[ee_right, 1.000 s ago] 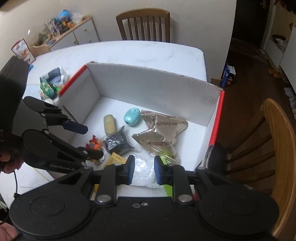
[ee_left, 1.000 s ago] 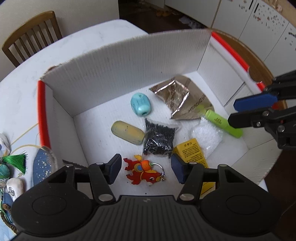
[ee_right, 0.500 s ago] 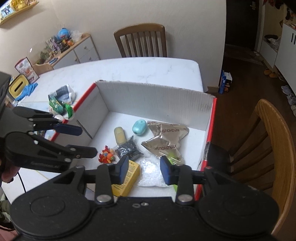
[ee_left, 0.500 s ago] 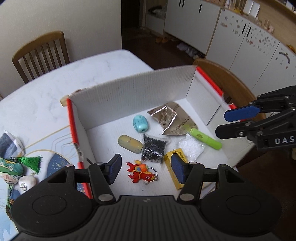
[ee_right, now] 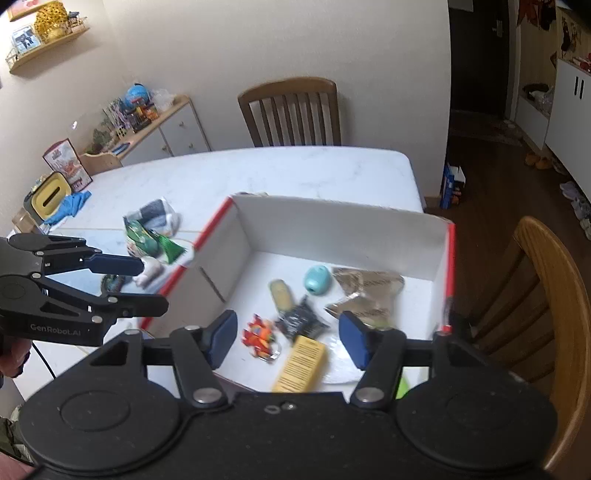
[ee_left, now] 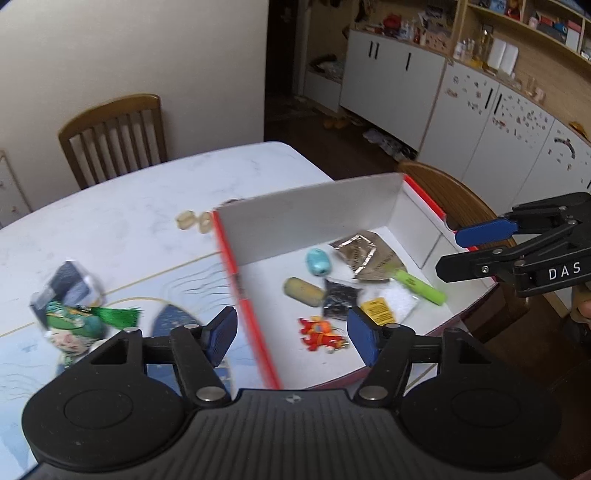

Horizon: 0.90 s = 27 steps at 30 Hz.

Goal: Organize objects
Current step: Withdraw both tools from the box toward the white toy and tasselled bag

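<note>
Hovering over box (ee_right: pixel 343 221), both grippers spread

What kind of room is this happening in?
Most likely a home dining room: a white table with wooden chairs, white cupboards with cluttered shelves, and a sideboard piled with toys.

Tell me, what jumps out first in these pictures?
A white box with red edges sits on the table, with small things scattered inside: a red fish charm, a teal egg, a yellow carton and crinkled foil packets. Two black grippers, left and right, hover open above it, empty. Left of the box a green tasselled toy lies on the table.
</note>
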Tool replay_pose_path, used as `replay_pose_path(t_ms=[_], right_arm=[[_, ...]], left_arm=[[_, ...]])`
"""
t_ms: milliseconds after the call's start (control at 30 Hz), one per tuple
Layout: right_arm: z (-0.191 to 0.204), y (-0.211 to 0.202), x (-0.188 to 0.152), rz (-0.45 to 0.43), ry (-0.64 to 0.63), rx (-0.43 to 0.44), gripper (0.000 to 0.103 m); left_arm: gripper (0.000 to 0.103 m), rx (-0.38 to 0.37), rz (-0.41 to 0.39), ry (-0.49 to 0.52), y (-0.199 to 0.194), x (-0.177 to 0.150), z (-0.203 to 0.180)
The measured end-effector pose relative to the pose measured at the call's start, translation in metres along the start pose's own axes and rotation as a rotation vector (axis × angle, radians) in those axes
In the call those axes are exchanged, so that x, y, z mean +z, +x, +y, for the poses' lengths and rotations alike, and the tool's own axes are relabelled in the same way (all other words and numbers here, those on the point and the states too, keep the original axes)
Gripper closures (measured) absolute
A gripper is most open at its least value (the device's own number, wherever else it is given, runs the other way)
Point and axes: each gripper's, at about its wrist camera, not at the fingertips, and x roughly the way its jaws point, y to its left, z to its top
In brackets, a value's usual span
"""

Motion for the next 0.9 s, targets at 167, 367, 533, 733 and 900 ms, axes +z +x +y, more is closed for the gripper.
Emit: replay_pose_path(t_ms=[167, 367, 533, 733, 900], right_arm=[[0.027, 0.002, 0.001, -0.008, -0.013, 0.008, 0.042], [0.062, 0.008, 0.005, -0.016, -0.024, 0.022, 0.031], [0.091, 0.018, 0.011, -0.017, -0.048, 0.028, 0.027], [0.126, 0.035, 0.018, -0.017, -0.08, 0.043, 0.017], [0.155, 0.053, 0.024, -0.012, -0.12, 0.061, 0.013]], left_arm=[[0.038, 0.015, -0.029, -0.004, -0.019, -0.012, 0.022], [0.029, 0.038, -0.058, -0.02, -0.037, -0.027, 0.053], [0.028, 0.072, -0.071, -0.016, -0.047, -0.04, 0.081], [0.022, 0.108, -0.079, -0.052, -0.055, -0.059, 0.124], [0.019, 0.133, -0.07, -0.061, -0.056, -0.068, 0.16]])
